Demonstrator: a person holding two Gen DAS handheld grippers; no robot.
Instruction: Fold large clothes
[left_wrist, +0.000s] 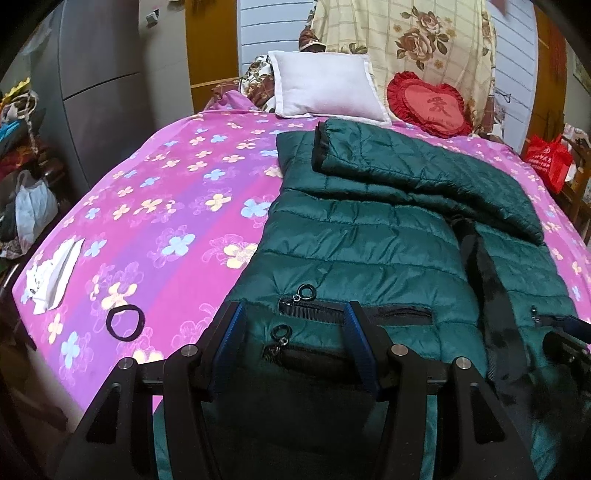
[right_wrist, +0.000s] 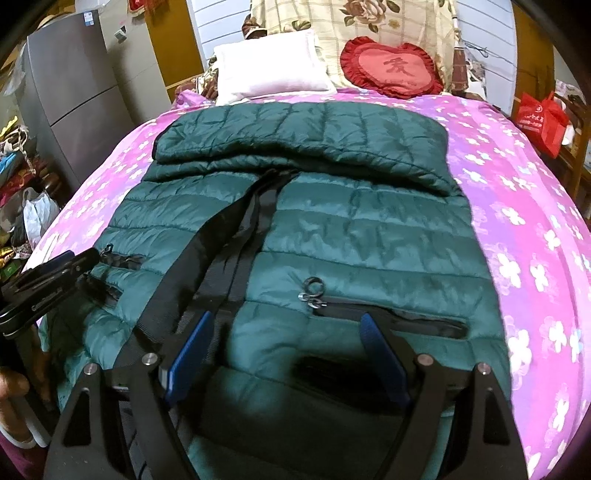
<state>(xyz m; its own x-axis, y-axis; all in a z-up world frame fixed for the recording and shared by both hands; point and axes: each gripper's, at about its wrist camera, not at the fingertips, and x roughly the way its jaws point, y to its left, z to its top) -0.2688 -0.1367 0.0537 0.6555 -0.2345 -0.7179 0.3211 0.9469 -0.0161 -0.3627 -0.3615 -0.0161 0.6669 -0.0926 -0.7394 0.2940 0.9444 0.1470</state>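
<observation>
A dark green quilted jacket lies front-up on the pink flowered bed, sleeves folded across its upper part, black zipper band down the middle. It also shows in the right wrist view. My left gripper is open, its blue pads over the jacket's left hem beside a zipped pocket. My right gripper is open over the right hem near the other pocket. The left gripper also shows in the right wrist view, and the right gripper at the edge of the left view.
The pink bedsheet carries a black hair tie and a white tissue pack at the left. A white pillow and red heart cushion sit at the head. A grey fridge and red bag flank the bed.
</observation>
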